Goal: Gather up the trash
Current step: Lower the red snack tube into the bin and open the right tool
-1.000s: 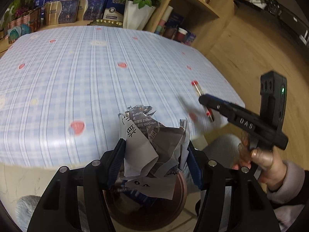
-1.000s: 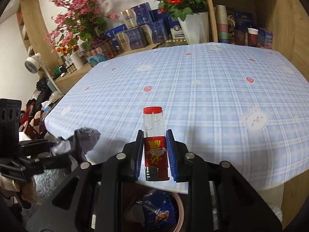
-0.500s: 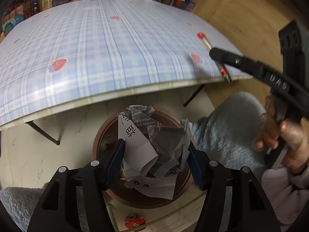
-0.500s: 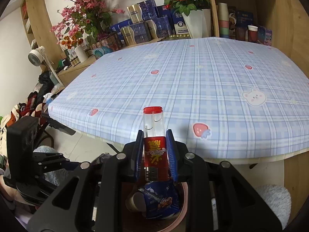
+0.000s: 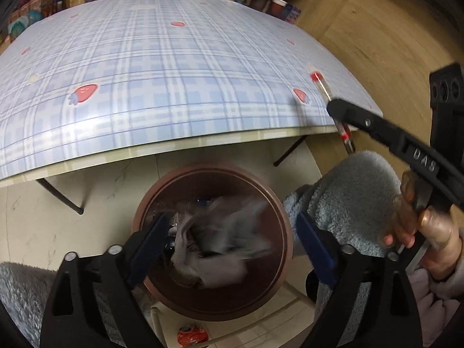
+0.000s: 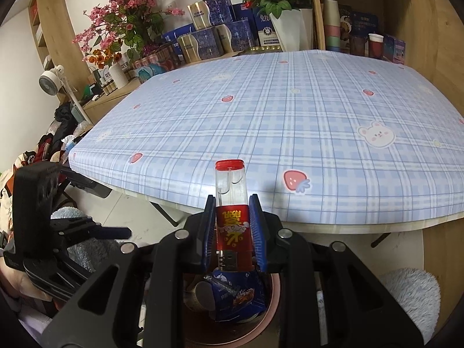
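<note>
Since the earlier frame the left gripper (image 5: 229, 246) has spread wide and let go: the crumpled paper (image 5: 214, 249), blurred, is dropping into the brown bin (image 5: 285, 232) directly below. Right gripper (image 6: 233, 229) clamps the red lighter (image 6: 232, 203), long axis along the fingers, pointing at the tabletop (image 6: 290, 116) edge. It is nearer the bin, rim just beneath.

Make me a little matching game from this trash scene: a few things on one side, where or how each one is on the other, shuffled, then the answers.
Things:
1. crumpled paper
2. lighter
3. trash bin
4. left gripper

States:
a. clamped in the right gripper
b. open
c. blurred, dropping into the bin
d. on the floor below the table edge

Pairs: 1-c, 2-a, 3-d, 4-b
</note>
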{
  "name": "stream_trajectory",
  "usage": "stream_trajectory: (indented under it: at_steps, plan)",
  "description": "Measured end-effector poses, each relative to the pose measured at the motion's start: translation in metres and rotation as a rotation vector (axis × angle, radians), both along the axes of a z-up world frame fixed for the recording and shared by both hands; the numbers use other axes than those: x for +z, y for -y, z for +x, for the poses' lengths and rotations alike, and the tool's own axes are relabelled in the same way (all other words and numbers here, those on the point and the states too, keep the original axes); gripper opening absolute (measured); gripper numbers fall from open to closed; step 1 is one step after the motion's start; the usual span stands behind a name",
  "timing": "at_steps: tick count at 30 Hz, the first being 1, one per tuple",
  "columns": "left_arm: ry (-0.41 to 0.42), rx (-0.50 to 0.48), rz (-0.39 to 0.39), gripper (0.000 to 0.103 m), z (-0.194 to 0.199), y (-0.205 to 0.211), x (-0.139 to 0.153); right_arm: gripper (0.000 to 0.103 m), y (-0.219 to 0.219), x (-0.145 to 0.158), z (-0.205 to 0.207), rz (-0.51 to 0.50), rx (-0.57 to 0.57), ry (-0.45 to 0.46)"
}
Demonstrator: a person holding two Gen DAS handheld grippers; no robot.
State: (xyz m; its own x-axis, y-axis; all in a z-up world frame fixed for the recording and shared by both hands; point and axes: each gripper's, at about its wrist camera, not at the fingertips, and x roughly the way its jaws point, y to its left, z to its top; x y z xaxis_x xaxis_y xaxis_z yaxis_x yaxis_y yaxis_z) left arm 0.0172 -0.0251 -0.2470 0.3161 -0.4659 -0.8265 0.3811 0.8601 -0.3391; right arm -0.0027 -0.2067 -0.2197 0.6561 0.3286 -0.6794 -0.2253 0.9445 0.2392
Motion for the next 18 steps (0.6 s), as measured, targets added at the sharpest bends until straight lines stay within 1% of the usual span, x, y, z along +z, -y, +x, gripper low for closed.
stream_trajectory:
  at_steps: [2,5,10,13,16,18]
  plan:
    - [-0.002,0.025,-0.004,0.091,0.001,-0.005,0.001,0.027,-0.003,-0.002,0.001,-0.003,0.006,-0.006]
    - [0.022,0.091,-0.023,0.091,0.000,-0.017,0.006,0.027,-0.009,-0.005,0.000,-0.018,0.025,-0.011]
    - [0.126,0.233,-0.045,0.095,-0.004,-0.039,0.025,0.027,-0.019,-0.013,0.000,-0.045,0.063,-0.032]
    - [0.171,0.307,-0.062,0.096,-0.009,-0.052,0.032,0.027,-0.027,-0.018,0.000,-0.069,0.089,-0.049]
    - [0.188,0.364,-0.071,0.096,-0.009,-0.063,0.037,0.027,-0.036,-0.026,0.000,-0.093,0.122,-0.072]
    - [0.179,0.385,-0.072,0.097,-0.006,-0.068,0.037,0.027,-0.042,-0.032,0.001,-0.111,0.142,-0.091]
